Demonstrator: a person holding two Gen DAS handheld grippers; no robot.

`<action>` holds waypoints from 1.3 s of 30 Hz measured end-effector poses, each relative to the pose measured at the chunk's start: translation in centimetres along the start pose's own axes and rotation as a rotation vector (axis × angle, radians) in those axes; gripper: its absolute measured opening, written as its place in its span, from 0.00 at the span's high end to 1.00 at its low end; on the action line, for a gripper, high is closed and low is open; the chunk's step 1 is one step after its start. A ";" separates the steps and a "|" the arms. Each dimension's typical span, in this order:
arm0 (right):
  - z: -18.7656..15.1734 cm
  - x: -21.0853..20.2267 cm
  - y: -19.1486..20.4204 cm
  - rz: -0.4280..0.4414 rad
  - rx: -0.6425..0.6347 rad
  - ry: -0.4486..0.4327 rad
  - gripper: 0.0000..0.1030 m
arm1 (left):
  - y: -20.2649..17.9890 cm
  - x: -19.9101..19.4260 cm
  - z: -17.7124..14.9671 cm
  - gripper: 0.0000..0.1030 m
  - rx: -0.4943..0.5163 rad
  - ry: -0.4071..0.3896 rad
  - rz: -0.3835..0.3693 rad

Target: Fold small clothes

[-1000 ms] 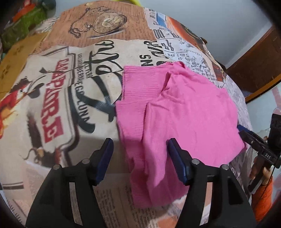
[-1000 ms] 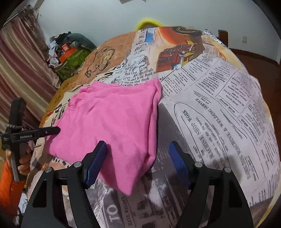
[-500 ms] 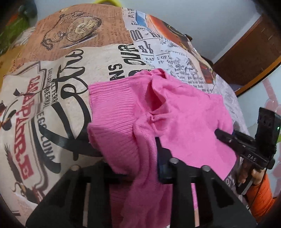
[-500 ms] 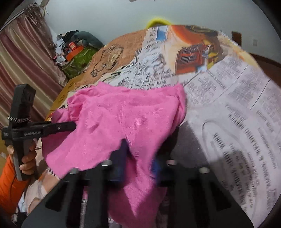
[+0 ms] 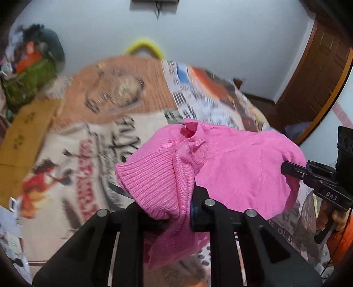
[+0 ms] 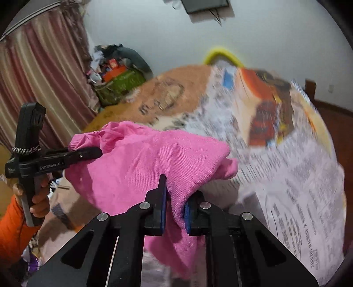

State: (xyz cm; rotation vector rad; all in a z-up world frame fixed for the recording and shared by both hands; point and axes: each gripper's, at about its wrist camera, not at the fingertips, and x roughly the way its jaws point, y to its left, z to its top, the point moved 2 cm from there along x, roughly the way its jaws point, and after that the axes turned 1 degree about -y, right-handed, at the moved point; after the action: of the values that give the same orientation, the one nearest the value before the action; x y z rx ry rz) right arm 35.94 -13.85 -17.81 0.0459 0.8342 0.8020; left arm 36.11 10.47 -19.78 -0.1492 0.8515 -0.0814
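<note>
We pinch the soft, light pink knit sweater (image 5: 231, 167) at two edges, left gripper (image 5: 178, 212) and right gripper (image 6: 175, 209) closing on limp fabric that sags between them.

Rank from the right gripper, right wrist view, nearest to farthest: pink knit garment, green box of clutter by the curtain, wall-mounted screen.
1. Pink knit garment: pinched between the closing jaws of the right gripper, lifted off the newspaper-print tablecloth.
2. Green box of clutter: past the table's far left edge, beside the curtain.
3. Wall-mounted screen: top centre, on the back wall.
</note>
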 end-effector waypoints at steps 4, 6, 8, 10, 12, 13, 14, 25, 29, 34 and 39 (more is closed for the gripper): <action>1.9 -0.9 3.1 0.021 -0.044 -0.047 0.89 | 1.7 -3.9 0.5 0.84 0.013 -0.078 0.040; 2.7 -1.1 4.9 0.033 -0.068 -0.060 0.89 | 2.8 -5.5 0.3 0.84 0.009 -0.102 0.056; 3.1 -0.8 6.2 0.040 -0.085 -0.063 0.89 | 3.9 -6.4 0.1 0.84 0.002 -0.108 0.068; 3.3 -0.1 7.5 0.051 -0.095 -0.057 0.89 | 5.3 -6.9 -0.3 0.84 -0.014 -0.103 0.080; 3.2 0.8 8.3 0.060 -0.098 -0.044 0.89 | 6.7 -6.9 -0.9 0.84 -0.032 -0.086 0.088; 3.0 1.5 8.9 0.064 -0.101 -0.033 0.89 | 7.4 -6.7 -1.2 0.84 -0.042 -0.075 0.094; 2.9 2.2 9.2 0.068 -0.099 -0.020 0.89 | 8.0 -6.5 -1.4 0.84 -0.050 -0.063 0.103; -0.2 11.0 8.4 0.056 0.007 0.146 0.89 | 13.9 0.7 -5.6 0.76 -0.170 0.158 0.140; -0.4 12.6 7.1 0.044 0.034 0.176 0.87 | 15.8 1.6 -5.9 0.71 -0.214 0.175 0.171; -0.9 12.8 6.5 0.005 -0.001 0.203 0.80 | 17.3 1.8 -6.4 0.71 -0.211 0.191 0.259; -0.6 10.6 6.3 -0.012 -0.019 0.161 0.78 | 17.7 -0.1 -5.9 0.71 -0.219 0.152 0.271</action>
State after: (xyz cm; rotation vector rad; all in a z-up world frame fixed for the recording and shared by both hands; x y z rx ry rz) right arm 35.90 -2.59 -22.93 -0.0410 0.9778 0.8099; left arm 31.81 27.37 -26.49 -0.2339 1.0248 0.2583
